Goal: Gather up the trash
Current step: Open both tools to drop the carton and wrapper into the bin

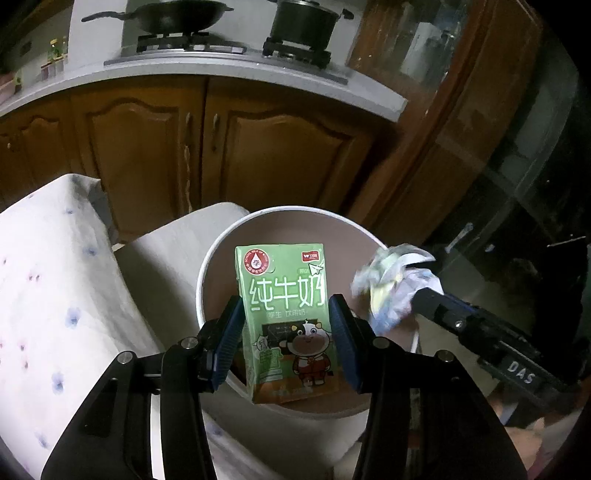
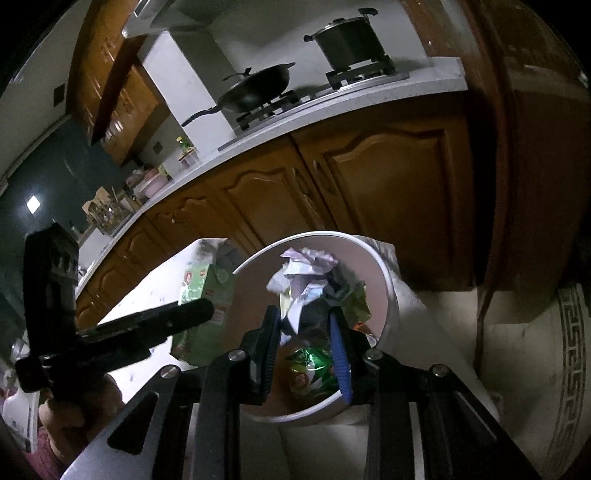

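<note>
Green milk carton [image 1: 286, 317] stands upright, clamped between the left gripper [image 1: 286, 328] pads above the white bin [image 1: 218, 258]. Just right of it, the right gripper [image 2: 304, 345] clenches crumpled wrappers [image 2: 306, 291] over the same bin.

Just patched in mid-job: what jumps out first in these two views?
The green milk carton stands upright between the left gripper's blue pads, over the white bin. Beside it, the right gripper clamps a crumpled wad of wrappers above the same bin. Behind, a wok and pot sit on the stove.
</note>
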Motion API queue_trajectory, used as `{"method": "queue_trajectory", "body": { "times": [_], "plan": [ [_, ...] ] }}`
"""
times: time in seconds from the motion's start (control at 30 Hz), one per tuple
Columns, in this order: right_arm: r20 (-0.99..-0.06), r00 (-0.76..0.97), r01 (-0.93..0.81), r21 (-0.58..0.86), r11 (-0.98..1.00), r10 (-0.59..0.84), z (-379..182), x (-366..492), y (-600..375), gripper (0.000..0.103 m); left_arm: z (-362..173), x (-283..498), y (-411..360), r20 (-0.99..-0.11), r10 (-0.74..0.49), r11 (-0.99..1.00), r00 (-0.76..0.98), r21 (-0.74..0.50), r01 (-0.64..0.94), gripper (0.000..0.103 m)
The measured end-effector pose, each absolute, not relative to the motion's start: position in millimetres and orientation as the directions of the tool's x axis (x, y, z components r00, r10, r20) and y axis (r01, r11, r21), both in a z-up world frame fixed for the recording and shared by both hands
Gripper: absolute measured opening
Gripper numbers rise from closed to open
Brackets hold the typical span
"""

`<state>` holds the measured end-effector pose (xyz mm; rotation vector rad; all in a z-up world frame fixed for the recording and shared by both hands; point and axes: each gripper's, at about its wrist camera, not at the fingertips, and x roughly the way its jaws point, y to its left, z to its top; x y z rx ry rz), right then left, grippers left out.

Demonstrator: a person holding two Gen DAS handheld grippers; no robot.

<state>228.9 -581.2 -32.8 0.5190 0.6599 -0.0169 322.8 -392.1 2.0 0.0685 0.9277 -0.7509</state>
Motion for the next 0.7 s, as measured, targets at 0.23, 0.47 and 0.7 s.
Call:
{"method": "queue_trajectory", "body": {
  "times": [0.23,0.47,0.7],
  "plan": [
    [-0.569,0.807,0.17,0.478,0.862,0.157,-31,228,-583,0.04,2,323,-387,-0.737,-0.561,0.751,0.377,-0.262,0.606,0.062],
    [-0.552,0.82,0.177,0.493,0.852,0.149,-25,221,-583,0.04,5,321,-368,-0.73,-0.563,0.762,0.389,-0.276,0.586,0.062],
    [-0.535,0.83,0.16,0.502,0.85,0.159,-17,216,-570,0.061,12,307,-335,-0.714,-0.569,0.773,0.408,-0.295,0.561,0.063]
  ]
}}
